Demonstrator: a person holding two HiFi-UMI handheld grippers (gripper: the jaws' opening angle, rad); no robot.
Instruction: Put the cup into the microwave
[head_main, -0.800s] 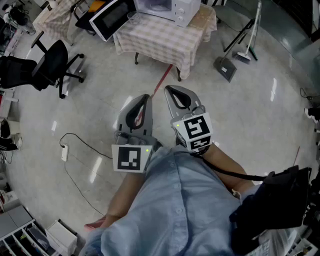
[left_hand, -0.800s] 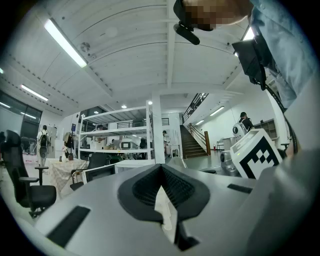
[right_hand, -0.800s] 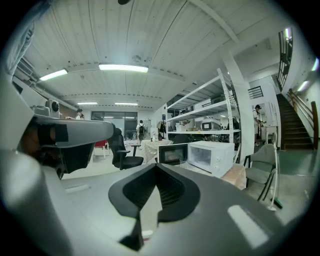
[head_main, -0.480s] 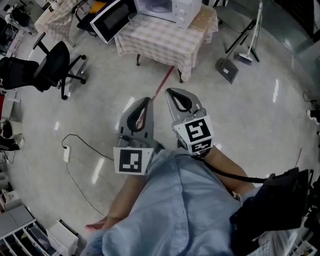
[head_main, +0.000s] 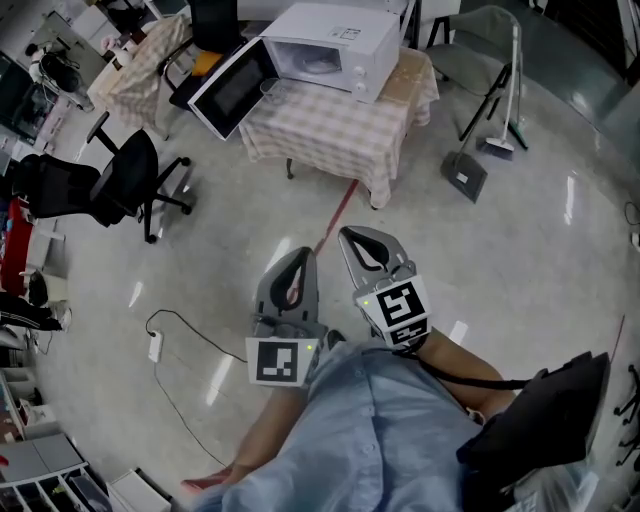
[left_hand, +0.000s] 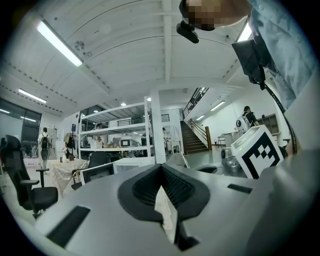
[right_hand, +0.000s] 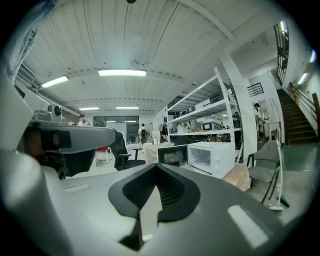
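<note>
Cup (head_main: 269, 92) stands on table (head_main: 330, 135) by open microwave (head_main: 340, 40); print unreadable

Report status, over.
Left gripper and right gripper shut, empty. Cup on table by open microwave. Nothing seen between.

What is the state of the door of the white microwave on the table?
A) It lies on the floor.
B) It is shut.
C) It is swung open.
C: in the head view the microwave stands on the table with its door swung out to the side, so the inside shows.
</note>
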